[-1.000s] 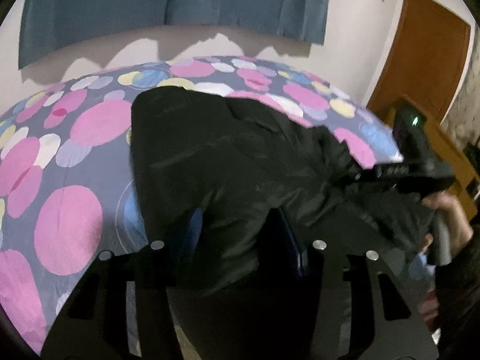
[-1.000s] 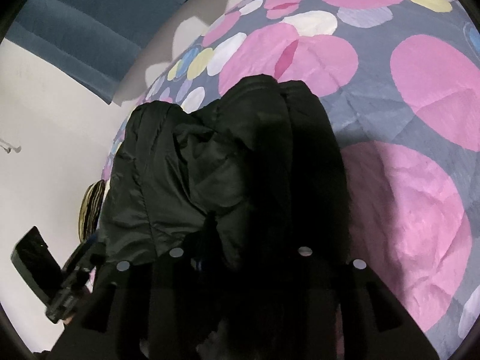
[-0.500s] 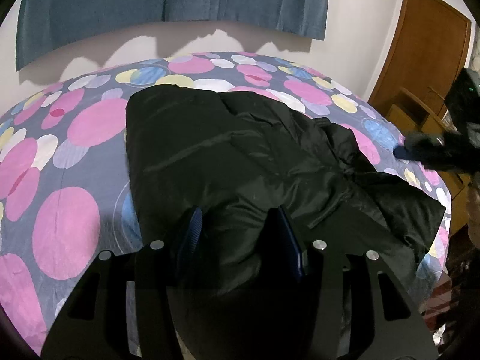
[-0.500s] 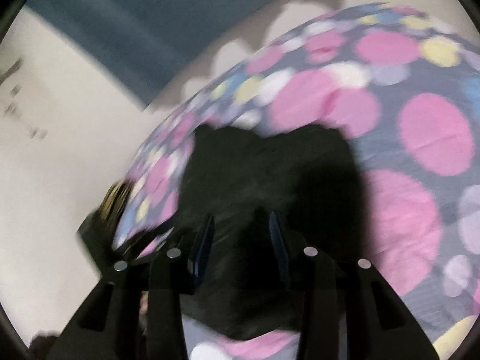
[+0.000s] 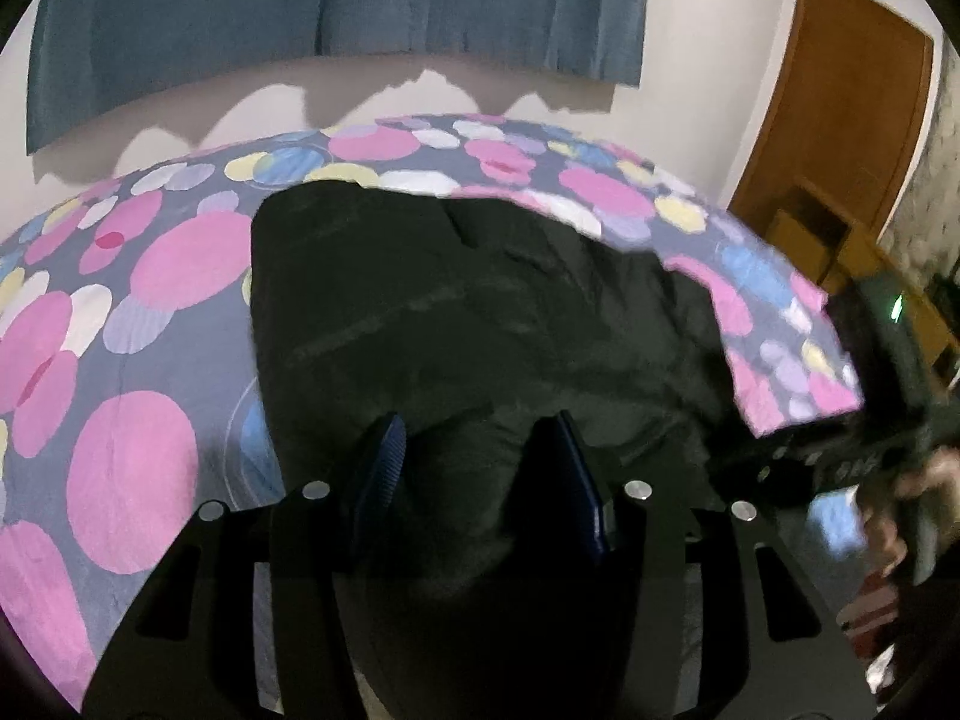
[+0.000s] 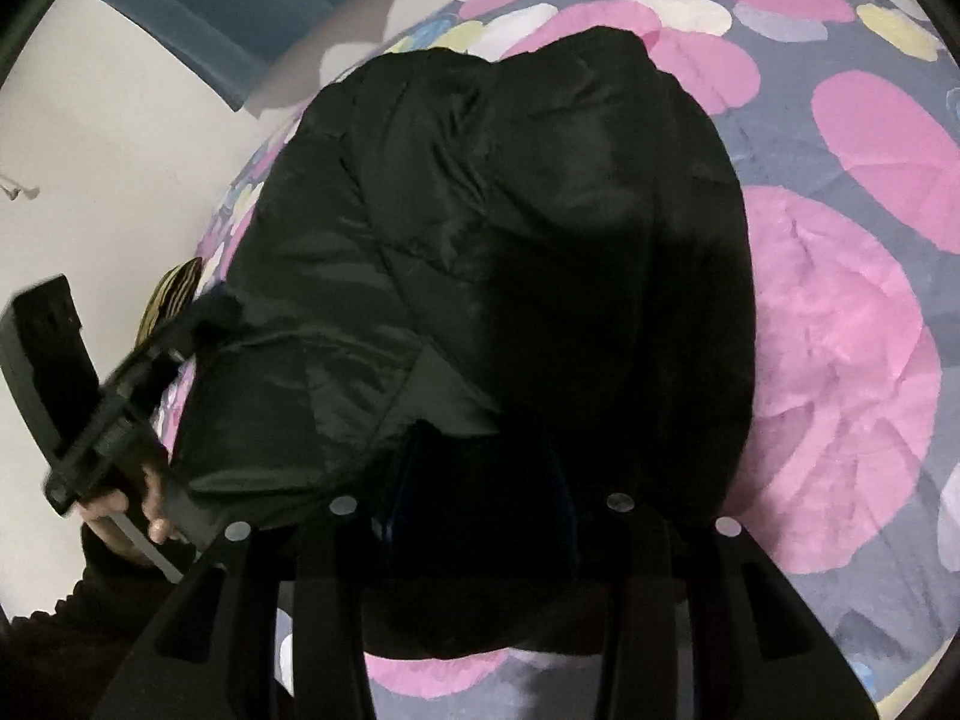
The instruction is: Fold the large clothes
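Observation:
A large black padded jacket (image 5: pixel 480 312) lies on a bed with a grey cover dotted pink, white and yellow (image 5: pixel 132 462). My left gripper (image 5: pixel 474 468) has its blue fingers spread, with the jacket's near edge bunched between them. In the right wrist view the jacket (image 6: pixel 510 228) fills the middle. My right gripper (image 6: pixel 480 480) sits over its near hem, with dark fabric lying between the fingers. The right gripper also shows at the right of the left wrist view (image 5: pixel 840 456). The left gripper shows at the left of the right wrist view (image 6: pixel 114 396).
A blue curtain (image 5: pixel 336 0) hangs on the white wall behind the bed. A brown wooden door (image 5: pixel 840 120) and wooden furniture (image 5: pixel 810 228) stand at the right. A striped yellow object (image 6: pixel 168 300) lies at the bed's left edge.
The right gripper swung away from the jacket and has come back down onto its near hem. The jacket's right side is now folded in. The left gripper stayed at the near edge.

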The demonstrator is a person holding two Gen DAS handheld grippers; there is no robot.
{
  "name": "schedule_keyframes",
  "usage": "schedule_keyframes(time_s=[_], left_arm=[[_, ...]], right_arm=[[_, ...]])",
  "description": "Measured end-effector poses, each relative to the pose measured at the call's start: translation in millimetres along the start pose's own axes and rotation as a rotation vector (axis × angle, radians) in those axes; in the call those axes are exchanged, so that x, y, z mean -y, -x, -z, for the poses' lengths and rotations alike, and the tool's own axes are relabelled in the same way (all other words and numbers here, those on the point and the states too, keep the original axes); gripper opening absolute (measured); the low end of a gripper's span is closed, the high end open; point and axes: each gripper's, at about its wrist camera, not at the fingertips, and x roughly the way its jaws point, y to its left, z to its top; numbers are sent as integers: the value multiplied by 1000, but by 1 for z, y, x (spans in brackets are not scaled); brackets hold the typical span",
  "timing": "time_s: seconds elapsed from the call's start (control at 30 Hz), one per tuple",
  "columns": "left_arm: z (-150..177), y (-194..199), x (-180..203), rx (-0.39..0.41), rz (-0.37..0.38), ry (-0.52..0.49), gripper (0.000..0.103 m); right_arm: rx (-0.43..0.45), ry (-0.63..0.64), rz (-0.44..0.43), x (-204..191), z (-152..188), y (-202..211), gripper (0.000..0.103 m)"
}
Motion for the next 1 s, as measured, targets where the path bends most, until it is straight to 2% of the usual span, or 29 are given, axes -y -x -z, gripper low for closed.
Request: schedule_keyframes(time_s=[0.1,0.2,0.33,0.5,0.67,0.83,1.0], left_arm=[[-6,-8,-3,-20,12,9,49],[-3,-27,-2,-65,16,-22,49],[4,-40,-12,-84,40,7,48],[1,-32,-4,-77,-2,-31,48],[-2,-10,2,-71,-1,6,48],[6,1,11,-74,12,6,64],[15,-8,14,-59,-12,-25,75]], right_arm=[[5,-16,-18,2,0,-7,39],[10,-31,-37,5,-1,-12,39],[22,-47,-59,11,3,-10,39],[28,-51,-64,11,0,-10,39],[46,-60,-74,16,3,-10,39],[57,-64,-78,18,8,-8,39],[67,-64,-76,20,11,-4,41]])
